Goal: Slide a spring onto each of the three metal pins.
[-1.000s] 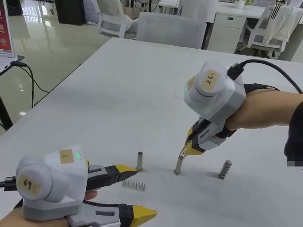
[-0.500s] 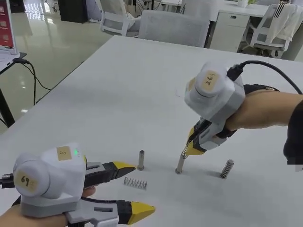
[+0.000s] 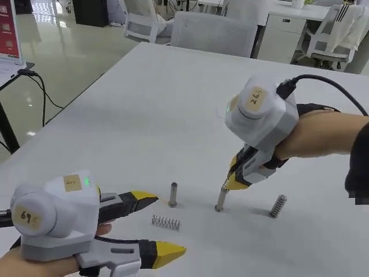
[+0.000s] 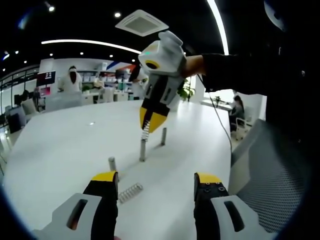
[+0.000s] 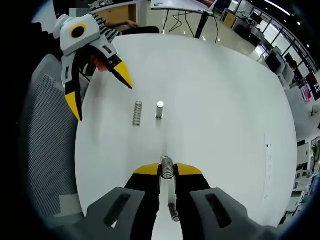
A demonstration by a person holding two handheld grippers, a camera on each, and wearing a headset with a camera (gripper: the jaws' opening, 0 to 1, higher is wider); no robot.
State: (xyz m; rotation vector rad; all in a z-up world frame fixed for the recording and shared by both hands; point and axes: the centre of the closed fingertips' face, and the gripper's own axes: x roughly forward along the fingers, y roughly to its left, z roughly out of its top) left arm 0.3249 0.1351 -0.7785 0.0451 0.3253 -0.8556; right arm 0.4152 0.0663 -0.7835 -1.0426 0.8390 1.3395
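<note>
On the white table (image 3: 144,115), three short metal pins stand upright in a row. At the middle pin (image 3: 220,200), a small spring (image 3: 225,186) is pinched between the yellow tips of the right gripper (image 3: 232,182), whose jaws are closed narrowly on it. The spring leans a little, and its lower end meets the top of the pin; whether it has slipped over the tip cannot be told. In the right gripper view, the coil (image 5: 167,167) sits squeezed between the two jaw tips of that gripper (image 5: 167,170). The pin on the right (image 3: 278,206) already wears a spring along its length. The pin on the left (image 3: 173,194) is bare. Just beside the bare pin, on the near side, a loose spring (image 3: 166,221) lies flat on the table.

The left gripper (image 3: 170,224) is held low at the near left, its jaws spread wide and holding nothing, with the yellow tips pointing toward the loose spring and the bare pin. In the left gripper view, the loose spring (image 4: 130,192) lies between and just ahead of the open jaws (image 4: 156,177), nearer the left one, with the bare pin (image 4: 112,163) beyond it. A black cable (image 3: 323,81) runs from the right gripper. Office chairs (image 3: 210,34) stand past the far edge of the table.
</note>
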